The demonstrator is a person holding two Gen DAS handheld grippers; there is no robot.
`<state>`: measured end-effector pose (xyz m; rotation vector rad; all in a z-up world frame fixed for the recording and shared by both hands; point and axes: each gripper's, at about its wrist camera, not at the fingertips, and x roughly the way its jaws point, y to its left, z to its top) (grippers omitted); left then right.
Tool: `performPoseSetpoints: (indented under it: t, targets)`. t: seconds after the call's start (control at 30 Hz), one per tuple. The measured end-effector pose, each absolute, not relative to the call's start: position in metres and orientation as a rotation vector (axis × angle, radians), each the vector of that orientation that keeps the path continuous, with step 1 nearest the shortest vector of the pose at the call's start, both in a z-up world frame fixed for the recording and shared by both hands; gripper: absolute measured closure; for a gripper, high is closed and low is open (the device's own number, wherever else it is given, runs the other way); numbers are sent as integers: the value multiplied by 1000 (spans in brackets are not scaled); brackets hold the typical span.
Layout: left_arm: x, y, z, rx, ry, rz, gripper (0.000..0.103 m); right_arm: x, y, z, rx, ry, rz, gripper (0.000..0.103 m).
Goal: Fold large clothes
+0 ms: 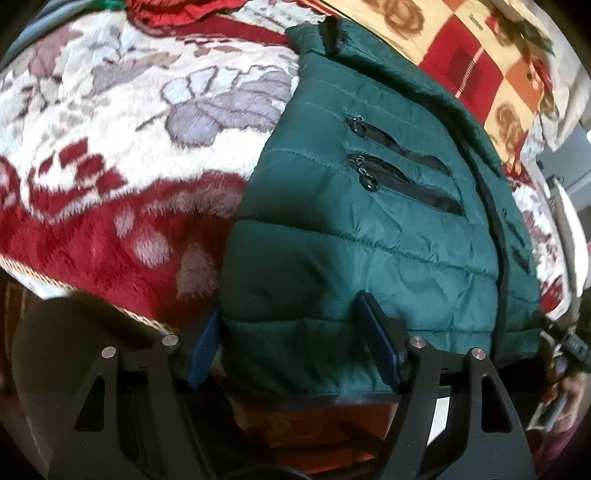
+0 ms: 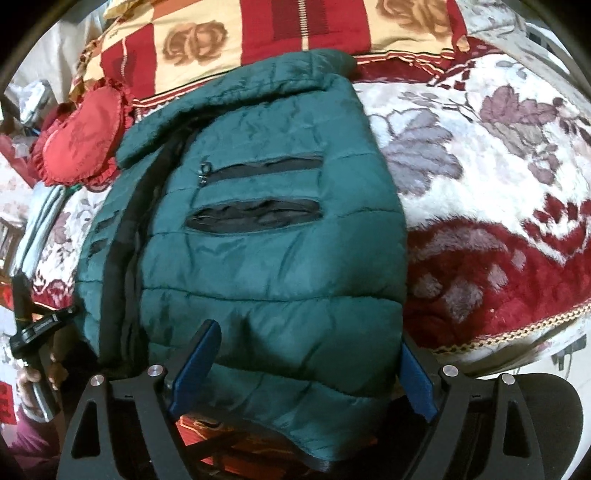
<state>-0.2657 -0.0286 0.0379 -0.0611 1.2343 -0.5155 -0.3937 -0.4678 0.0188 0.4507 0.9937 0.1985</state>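
A dark green quilted puffer jacket (image 1: 369, 229) lies on a bed, zipped, with black pocket zips; it also shows in the right wrist view (image 2: 258, 258). My left gripper (image 1: 291, 317) is open, its blue fingers (image 1: 380, 343) straddling the jacket's bottom left corner at the hem. My right gripper (image 2: 310, 343) is open too, its blue fingers (image 2: 195, 365) straddling the hem at the bottom right corner. The hem overhangs the bed's edge. The other gripper shows at each view's outer edge.
The bed is covered by a fluffy red and white floral blanket (image 1: 122, 155), also seen in the right wrist view (image 2: 480, 192). A red and yellow patterned pillow (image 2: 280, 33) lies past the collar. A red frilled cushion (image 2: 81, 136) sits beside the collar.
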Motion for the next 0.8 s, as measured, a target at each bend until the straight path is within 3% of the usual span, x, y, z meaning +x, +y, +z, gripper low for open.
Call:
performPoseSetpoints:
  t: [0.1, 0.8]
  targets:
    - [-264, -28, 38, -73, 1242, -526, 32, -394, -471, 17, 466, 1001, 199, 26]
    - [-266, -36, 29, -107, 1250, -579, 32, -385, -464, 13, 456, 1023, 250, 27]
